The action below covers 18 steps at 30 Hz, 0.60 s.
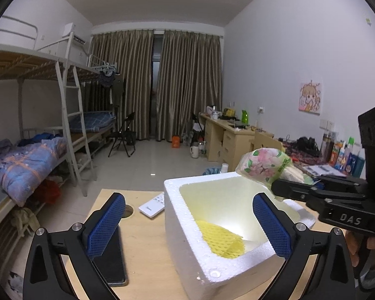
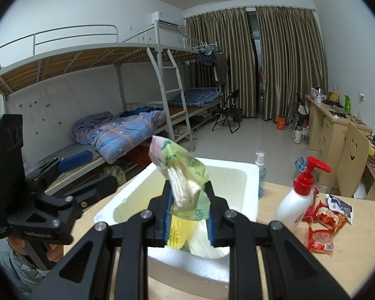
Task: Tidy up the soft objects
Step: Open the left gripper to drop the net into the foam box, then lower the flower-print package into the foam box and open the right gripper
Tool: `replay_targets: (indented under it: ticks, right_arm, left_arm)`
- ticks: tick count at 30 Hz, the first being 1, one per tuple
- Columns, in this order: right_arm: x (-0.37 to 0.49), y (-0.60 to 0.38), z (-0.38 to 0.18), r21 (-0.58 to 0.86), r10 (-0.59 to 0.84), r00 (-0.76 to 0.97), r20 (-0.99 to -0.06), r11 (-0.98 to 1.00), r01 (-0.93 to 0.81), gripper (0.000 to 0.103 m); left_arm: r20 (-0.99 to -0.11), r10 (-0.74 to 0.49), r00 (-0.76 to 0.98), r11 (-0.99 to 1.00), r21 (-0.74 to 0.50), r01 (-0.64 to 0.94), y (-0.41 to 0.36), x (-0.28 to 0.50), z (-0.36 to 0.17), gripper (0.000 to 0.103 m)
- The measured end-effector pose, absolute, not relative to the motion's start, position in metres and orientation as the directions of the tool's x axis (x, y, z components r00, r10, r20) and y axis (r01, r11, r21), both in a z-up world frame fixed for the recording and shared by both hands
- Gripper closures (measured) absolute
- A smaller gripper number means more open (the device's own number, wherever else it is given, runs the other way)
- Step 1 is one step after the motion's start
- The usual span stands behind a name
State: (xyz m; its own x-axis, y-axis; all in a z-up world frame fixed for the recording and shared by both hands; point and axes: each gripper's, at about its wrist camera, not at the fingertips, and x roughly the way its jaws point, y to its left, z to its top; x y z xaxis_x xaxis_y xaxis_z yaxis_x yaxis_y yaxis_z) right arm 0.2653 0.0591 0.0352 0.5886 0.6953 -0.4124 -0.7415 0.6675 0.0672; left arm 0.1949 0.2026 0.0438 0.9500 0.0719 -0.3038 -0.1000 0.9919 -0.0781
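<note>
My right gripper [image 2: 188,215] is clamped on a soft pack of tissues [image 2: 181,172] in a green and pink flowered wrapper, and I hold it in the air above the open white foam box [image 2: 250,175], over the box's right-hand side as my left camera sees it. The pack stands up out of the closed fingers, its top end tilted toward the bunk bed [image 2: 127,130], with the paper sheets showing at the pinched lower end. From my left wrist the same tissue pack [image 1: 265,166] shows above the box's far right corner [image 1: 233,175], gripped by the right tool coming in from the right edge. My left gripper [image 1: 188,225] hangs spread wide, holding nothing, one blue pad [image 1: 105,225] over the table [image 1: 142,250] left of the box and the other over the box's interior. Inside the box lies a yellow foam net sleeve [image 1: 222,240] on the floor near the front wall. On the table left of the box a black phone [image 1: 112,262] lies flat, and a white remote [image 1: 153,205] sits just beside the box's far left corner. On the table's right side stand a white pump bottle with a red top [image 2: 297,200], red snack packets [image 2: 325,222] and a clear pump bottle [image 2: 261,172] against the box.
</note>
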Motion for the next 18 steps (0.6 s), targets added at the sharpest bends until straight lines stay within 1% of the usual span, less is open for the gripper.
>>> replay_targets:
  ticks: [3,9,10,12,13,14,15,18]
  right_arm:
    - [0.2683,0.0611,0.0341,0.067,0.693,0.592,-0.412,0.670,-0.739,0.076]
    - [0.2724,0.0604,0.0301,0.073,0.687,0.595,-0.418,0.678,-0.732,0.076]
    - [0.2719,0.0606,0.0307,0.075,0.687,0.597,-0.414,0.679,-0.730,0.074]
    - [0.2701,0.0597,0.0305,0.074,0.684,0.603,-0.411,0.684,-0.725,0.062]
    - [0.2705,0.0585,0.0305,0.077,0.682,0.607,-0.408,0.688,-0.722,0.058]
    - [0.2709,0.0565,0.0311,0.086,0.685,0.608,-0.402,0.689,-0.720,0.047]
    - [0.2714,0.0554,0.0320,0.091,0.689,0.607,-0.397,0.687,-0.721,0.039]
    - [0.2718,0.0524,0.0333,0.095,0.690,0.610,-0.390,0.689,-0.718,0.039]
  left_arm:
    - [-0.284,0.089,0.955,0.989,-0.088,-0.118,0.2079,0.1918,0.0428,0.001]
    - [-0.299,0.075,0.951,0.986,-0.120,-0.115,0.2133,0.1941,0.0385,0.001]
    - [-0.300,0.070,0.951,0.987,-0.119,-0.110,0.2125,0.1944,0.0385,0.001]
    - [-0.295,0.070,0.953,0.988,-0.109,-0.106,0.2098,0.1933,0.0388,0.001]
    - [-0.294,0.069,0.953,0.989,-0.106,-0.105,0.2095,0.1940,0.0397,0.001]
    - [-0.293,0.070,0.954,0.989,-0.102,-0.104,0.2086,0.1939,0.0400,0.001]
    - [-0.291,0.070,0.954,0.989,-0.101,-0.104,0.2081,0.1932,0.0401,0.001]
    - [-0.292,0.067,0.954,0.989,-0.107,-0.103,0.2076,0.1923,0.0405,0.001]
